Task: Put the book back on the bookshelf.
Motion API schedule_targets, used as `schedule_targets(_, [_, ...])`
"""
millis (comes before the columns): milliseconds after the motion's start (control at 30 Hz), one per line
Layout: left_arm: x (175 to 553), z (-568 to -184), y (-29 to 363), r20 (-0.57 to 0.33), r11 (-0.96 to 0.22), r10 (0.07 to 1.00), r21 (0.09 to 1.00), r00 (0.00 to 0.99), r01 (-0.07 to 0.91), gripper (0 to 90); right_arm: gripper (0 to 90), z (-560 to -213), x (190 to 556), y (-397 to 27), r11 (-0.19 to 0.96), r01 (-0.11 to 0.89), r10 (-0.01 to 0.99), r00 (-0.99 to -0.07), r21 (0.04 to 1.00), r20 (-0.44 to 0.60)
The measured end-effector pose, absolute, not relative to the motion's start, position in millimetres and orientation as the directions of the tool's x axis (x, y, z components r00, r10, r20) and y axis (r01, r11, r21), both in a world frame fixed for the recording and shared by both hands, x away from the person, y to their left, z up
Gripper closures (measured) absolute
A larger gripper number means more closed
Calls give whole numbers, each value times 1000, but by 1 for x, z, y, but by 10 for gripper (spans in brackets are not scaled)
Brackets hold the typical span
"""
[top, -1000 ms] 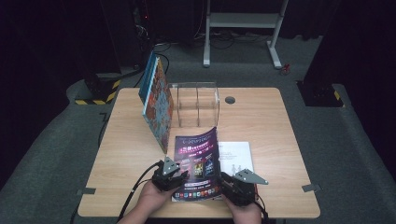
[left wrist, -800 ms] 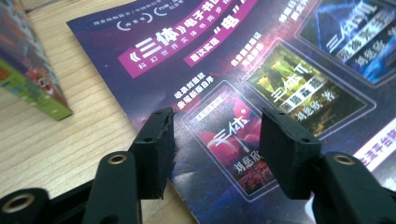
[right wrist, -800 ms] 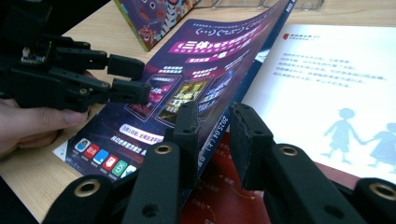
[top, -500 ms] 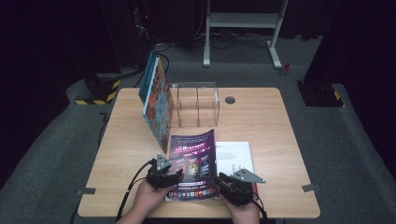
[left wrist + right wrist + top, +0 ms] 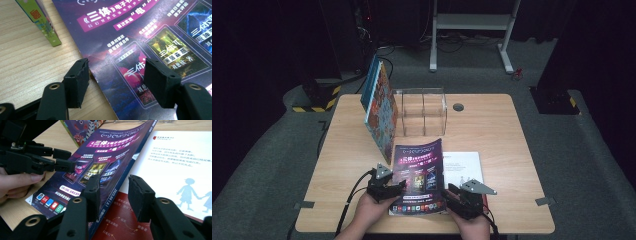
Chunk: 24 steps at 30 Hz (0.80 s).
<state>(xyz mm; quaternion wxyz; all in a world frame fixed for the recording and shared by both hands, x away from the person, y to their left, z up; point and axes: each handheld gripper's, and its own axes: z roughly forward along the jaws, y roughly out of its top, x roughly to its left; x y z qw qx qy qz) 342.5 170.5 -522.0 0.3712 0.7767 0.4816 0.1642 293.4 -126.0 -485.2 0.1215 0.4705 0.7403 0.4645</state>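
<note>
Left gripper (image 5: 113, 80): released, straddling magazine (image 5: 418, 175) edge | Right gripper (image 5: 113, 195): jaws just opening, parted around magazine spine, unclamped

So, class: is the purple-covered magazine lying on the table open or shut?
Partly open: the purple cover is lifted along its right edge above a white page, between the right gripper jaws.

A lab or recording studio is suggested rather than a home. A single wooden tabletop (image 5: 492, 130) is set on grey carpet (image 5: 572, 165) and is lit against a surround left almost black, with dark drapes hung behind. Loose cables (image 5: 399, 50), a white metal stand (image 5: 472, 22) and a block marked with yellow-and-black hazard tape (image 5: 314, 102) are seen on the floor beyond it.
</note>
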Motion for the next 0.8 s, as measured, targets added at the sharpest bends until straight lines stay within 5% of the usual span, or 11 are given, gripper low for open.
schedule_targets(800, [336,-521,152,36,-433,769,763,638,479,403,497,-485,309,-129,103,615,830,-486,781,273])
